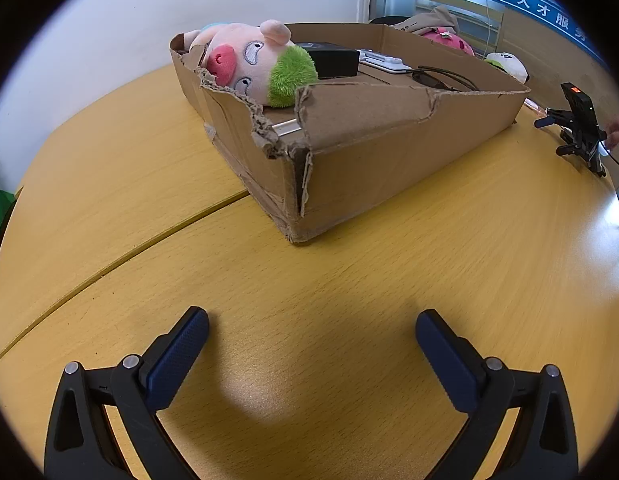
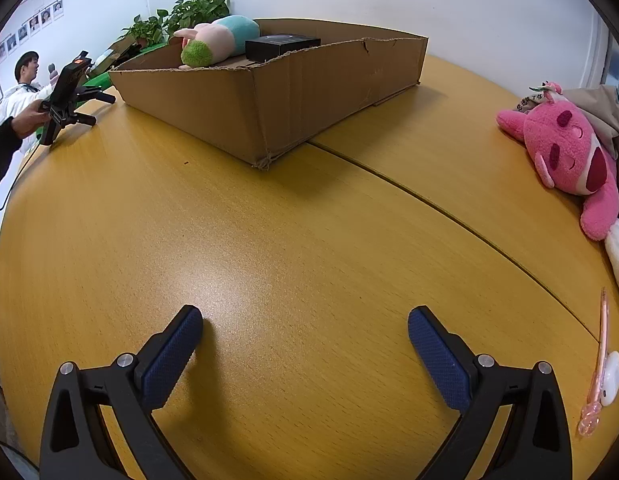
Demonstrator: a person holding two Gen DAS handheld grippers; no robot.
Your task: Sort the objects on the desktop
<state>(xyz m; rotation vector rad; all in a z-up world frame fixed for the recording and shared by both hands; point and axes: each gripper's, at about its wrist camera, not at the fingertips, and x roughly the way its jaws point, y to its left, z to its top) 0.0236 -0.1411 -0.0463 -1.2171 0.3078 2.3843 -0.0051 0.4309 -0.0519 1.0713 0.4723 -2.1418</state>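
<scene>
A torn cardboard box (image 1: 389,144) stands on the yellow wooden table (image 1: 349,280). Inside it lie a pink pig plush with a green tuft (image 1: 249,64), a black box (image 1: 335,62), a white flat item (image 1: 383,60) and dark glasses (image 1: 441,78). My left gripper (image 1: 311,334) hovers open over bare table in front of the box corner. My right gripper (image 2: 305,330) is also open above bare wood, holding nothing. To its right lie a pink plush (image 2: 569,156), a pink pen (image 2: 599,360) and a small white case (image 2: 611,376).
In the right wrist view a hand (image 2: 27,122) holds the left gripper at the table's left edge. A person (image 2: 25,80) and green plants (image 2: 189,12) are behind it. A white and green plush (image 1: 507,64) sits beyond the box. A seam (image 2: 429,204) crosses the tabletop.
</scene>
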